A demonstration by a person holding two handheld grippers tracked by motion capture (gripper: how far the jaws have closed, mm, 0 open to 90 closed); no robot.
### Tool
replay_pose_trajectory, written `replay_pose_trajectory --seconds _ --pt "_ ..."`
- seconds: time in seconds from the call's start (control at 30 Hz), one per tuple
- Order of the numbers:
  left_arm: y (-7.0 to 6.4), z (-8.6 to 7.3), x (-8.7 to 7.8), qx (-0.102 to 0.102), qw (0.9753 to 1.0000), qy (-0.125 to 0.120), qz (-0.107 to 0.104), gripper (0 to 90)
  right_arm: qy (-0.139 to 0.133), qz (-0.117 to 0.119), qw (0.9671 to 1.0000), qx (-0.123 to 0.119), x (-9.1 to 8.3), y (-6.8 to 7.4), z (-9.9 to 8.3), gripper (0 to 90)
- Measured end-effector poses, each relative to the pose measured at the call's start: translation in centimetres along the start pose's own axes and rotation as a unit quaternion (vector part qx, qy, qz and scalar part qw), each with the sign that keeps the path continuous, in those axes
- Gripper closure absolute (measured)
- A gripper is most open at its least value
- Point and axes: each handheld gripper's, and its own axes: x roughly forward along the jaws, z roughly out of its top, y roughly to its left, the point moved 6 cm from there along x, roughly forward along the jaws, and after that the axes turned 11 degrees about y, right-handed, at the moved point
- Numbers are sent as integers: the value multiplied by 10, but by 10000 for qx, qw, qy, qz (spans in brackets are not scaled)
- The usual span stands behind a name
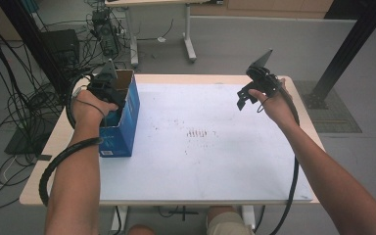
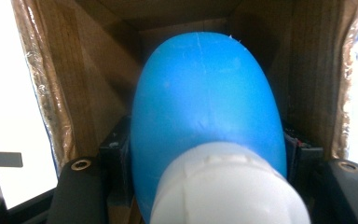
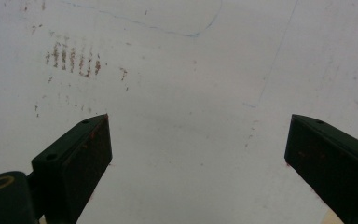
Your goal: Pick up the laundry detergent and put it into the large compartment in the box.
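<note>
A blue cardboard box point(image 1: 123, 122) stands open at the table's left side. My left gripper point(image 1: 108, 93) reaches down into it. In the left gripper view, a blue bottle point(image 2: 205, 112) with a white cap point(image 2: 228, 186) sits between the two black jaws, inside the brown walls of the box point(image 2: 84, 70); my left gripper point(image 2: 207, 154) is shut on it. My right gripper point(image 1: 245, 100) hovers over the table's far right, and in the right gripper view it point(image 3: 198, 149) stands open, nothing between its jaws, above the white sheet point(image 3: 182, 84).
A white sheet point(image 1: 200, 142) covers most of the wooden table point(image 1: 44, 166) and bears small reddish-brown marks point(image 1: 198, 133) near its middle. Cables point(image 1: 10, 103) and equipment lie on the floor to the left. A black post point(image 1: 352, 44) rises at the back right.
</note>
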Motion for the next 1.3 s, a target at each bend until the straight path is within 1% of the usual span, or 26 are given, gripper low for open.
replay_pose_trajectory --seconds 0.23,0.33,0.5,0.87,0.9,0.97,1.03,1.1,1.17,1.23,1.3 --pt "1 -3 -4 -9 10000 -45 19 319 -19 9 10000 -5 0 1 -1 71" --pt "0 -4 -7 20 10000 -49 70 310 -21 13 10000 -29 0 3 0 71" --pt "0 -8 -14 25 9999 -50 88 287 -42 22 10000 -61 -1 5 -1 71" --pt "-3 -22 -38 150 9998 -112 96 246 -53 4 9999 -98 -2 13 0 71" --pt "-3 -24 -41 150 9998 -137 69 244 -54 15 9999 -112 -2 13 0 71" --pt "-5 -27 -46 218 9996 -159 70 228 -49 3 9999 -115 -2 16 0 71" --pt "-7 -30 -50 306 9994 -175 23 210 -36 -1 9999 -126 -2 18 1 71" --pt "-11 -33 -54 424 9989 -185 23 198 -47 -22 9999 -137 -2 20 1 71" --pt "-14 -35 -57 477 9987 -201 -16 177 1 -25 9999 -118 0 22 3 71" --pt "-18 -37 -61 519 9984 -213 -61 157 47 -47 9999 -150 1 25 5 71" --pt "-20 -38 -63 601 9979 -216 -116 155 70 -41 9999 -143 2 27 7 71"
